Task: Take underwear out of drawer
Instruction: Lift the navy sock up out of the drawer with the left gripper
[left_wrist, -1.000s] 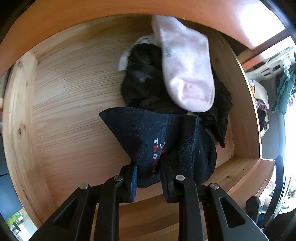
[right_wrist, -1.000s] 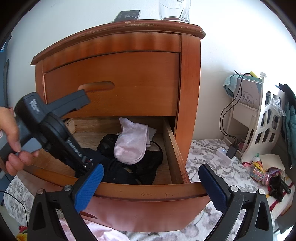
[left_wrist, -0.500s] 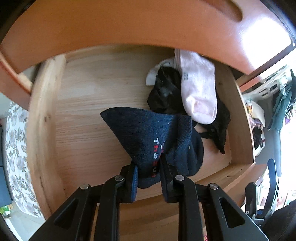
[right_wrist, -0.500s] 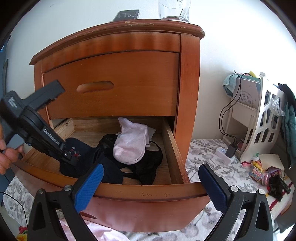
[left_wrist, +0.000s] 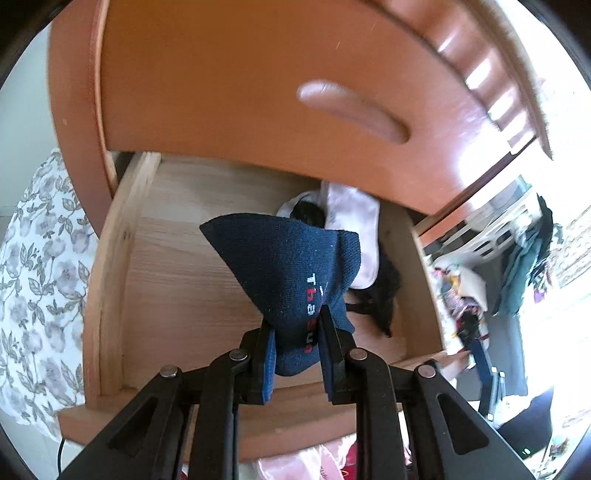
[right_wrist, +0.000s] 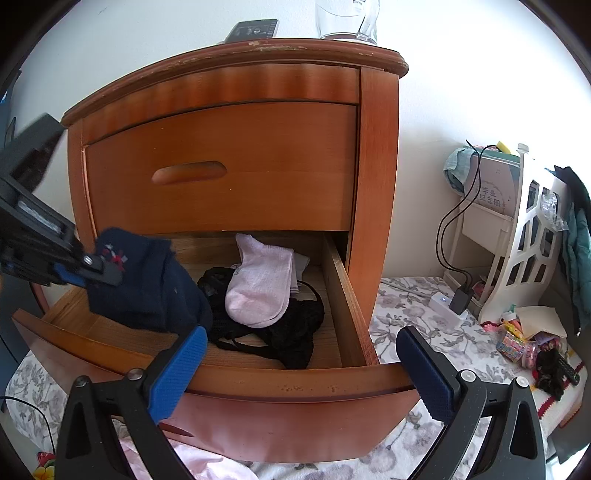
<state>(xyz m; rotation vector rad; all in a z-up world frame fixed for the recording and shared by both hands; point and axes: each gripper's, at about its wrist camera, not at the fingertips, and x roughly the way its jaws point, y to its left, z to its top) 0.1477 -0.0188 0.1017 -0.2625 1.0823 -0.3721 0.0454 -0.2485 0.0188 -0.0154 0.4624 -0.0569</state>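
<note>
My left gripper (left_wrist: 295, 334) (right_wrist: 96, 270) is shut on a navy blue garment (left_wrist: 291, 266) (right_wrist: 147, 284) with red and white lettering, held up over the left part of the open lower drawer (left_wrist: 110, 266) (right_wrist: 288, 384). Left behind on the drawer floor are a pale pink sock (left_wrist: 356, 229) (right_wrist: 262, 284) and black lace underwear (left_wrist: 380, 295) (right_wrist: 288, 332) beneath it. My right gripper (right_wrist: 301, 369) stands open in front of the drawer's front panel, with nothing between its blue pads.
The wooden nightstand has a shut upper drawer (right_wrist: 221, 170) above the open one. A glass mug (right_wrist: 347, 18) and a dark device (right_wrist: 253, 29) sit on top. A white rack (right_wrist: 524, 236), cables and small clutter lie at the right on flowered cloth (right_wrist: 413, 317).
My left gripper has lifted and drawn back to the left with the navy garment, out from the drawer's floor. The pink sock and black underwear stayed put. The right gripper has not moved.
</note>
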